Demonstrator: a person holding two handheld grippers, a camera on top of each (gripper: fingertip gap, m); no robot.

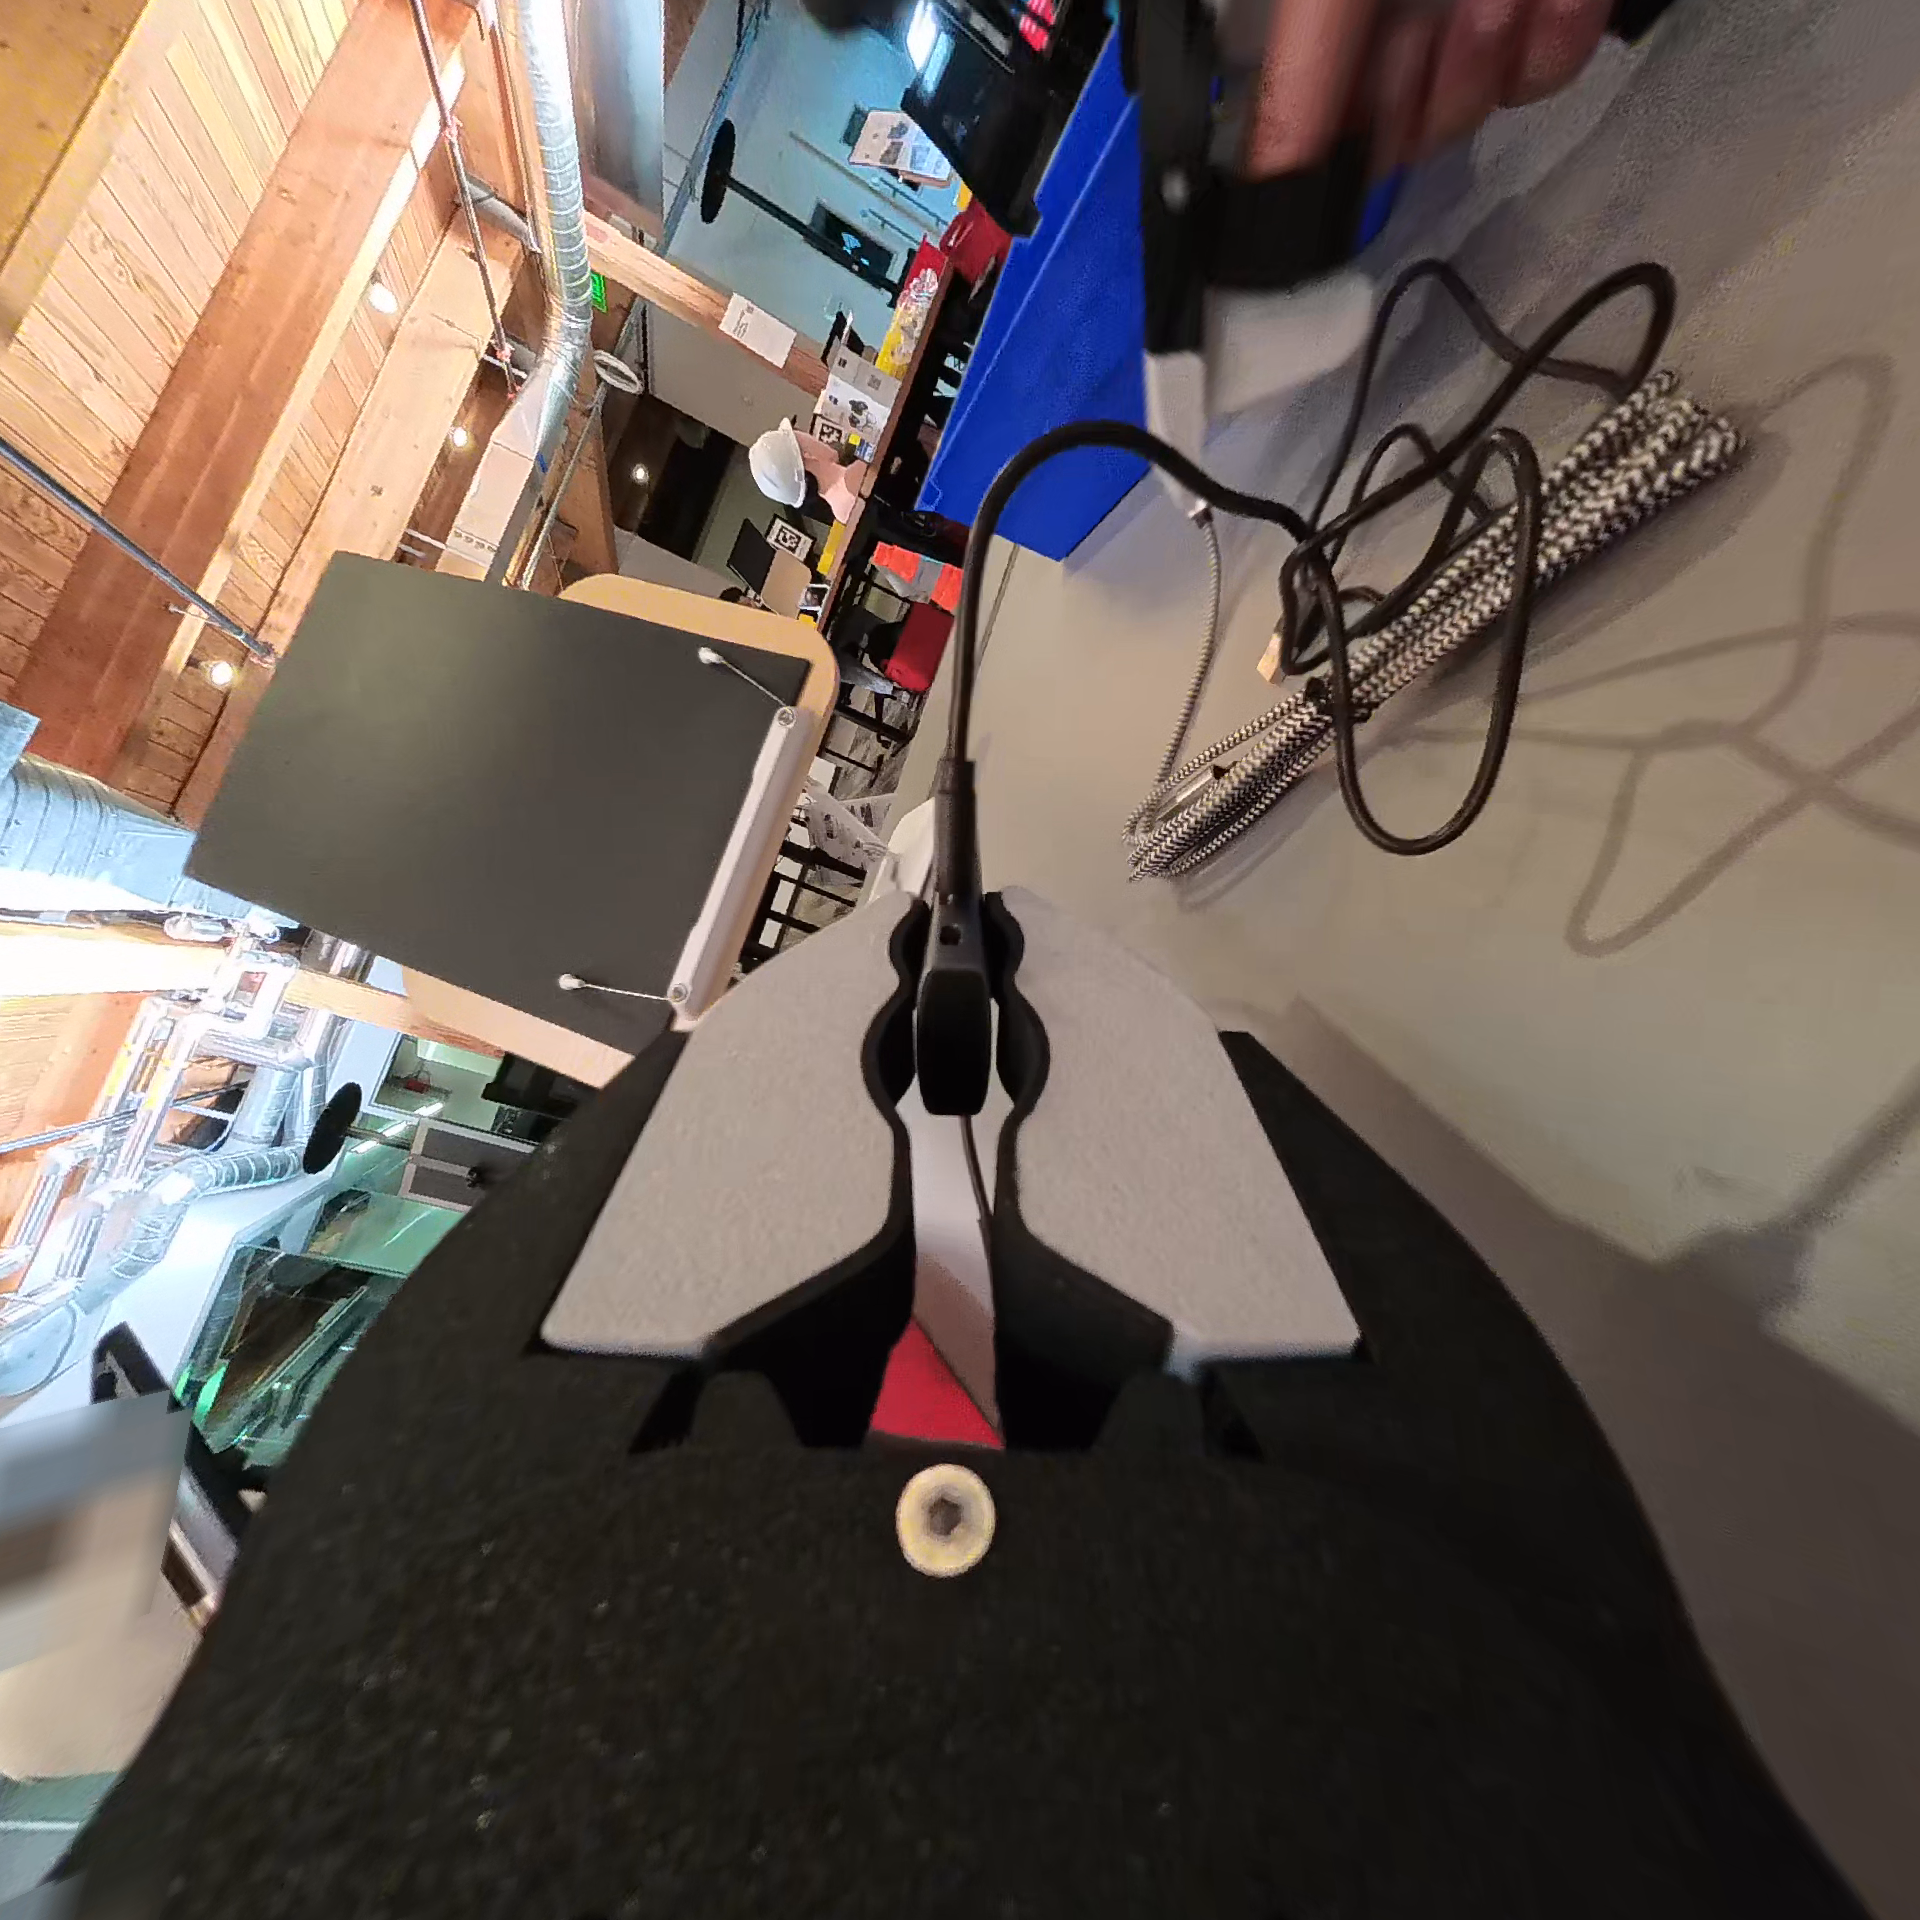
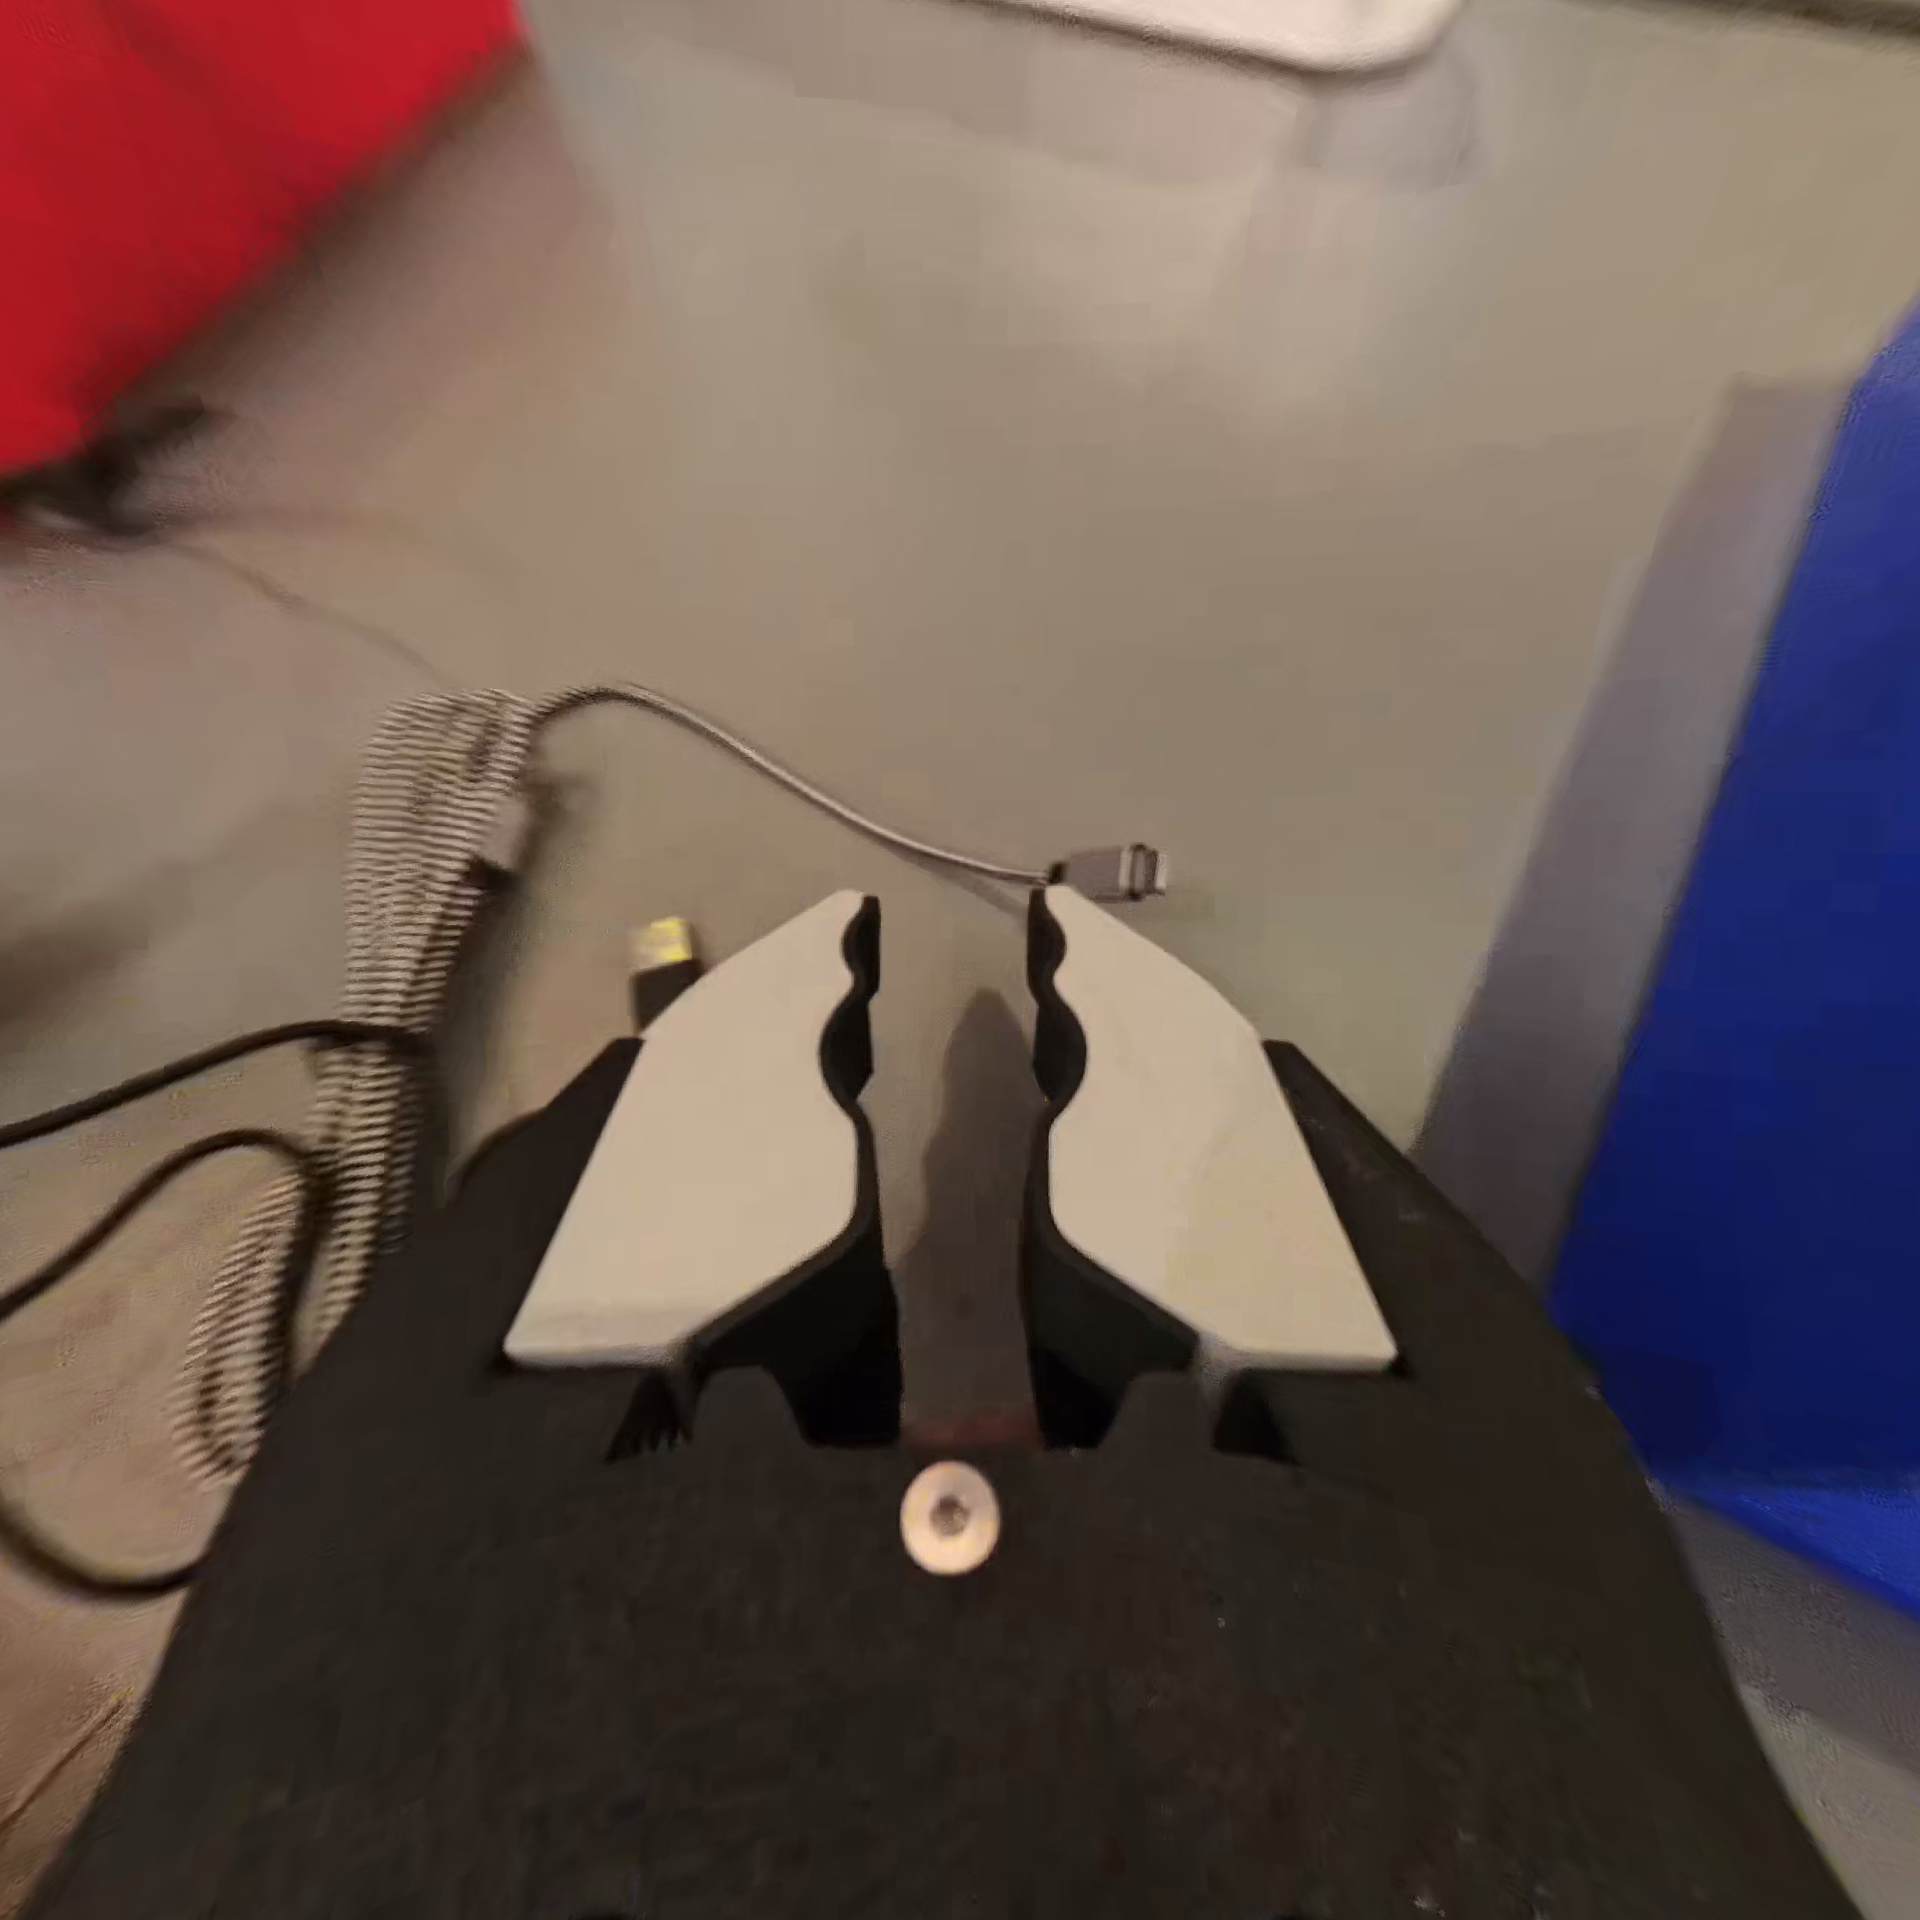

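The left gripper (image 1: 951, 935) has its fingers clamped on the hard plug end of a thin black cable (image 1: 1351, 644), a light, limp cord that will sag and trail, so the stiff plug is the sound place to hold. The right gripper (image 2: 954, 914) hovers with fingers parted and empty, just beside the small grey connector (image 2: 1107, 865) of a braided cable (image 2: 416, 831). Both cables lie loose on a smooth grey desk (image 2: 935, 468) between a blue bin (image 2: 1766, 935) and a red object (image 2: 208, 187), under a timber ceiling (image 1: 208, 260).
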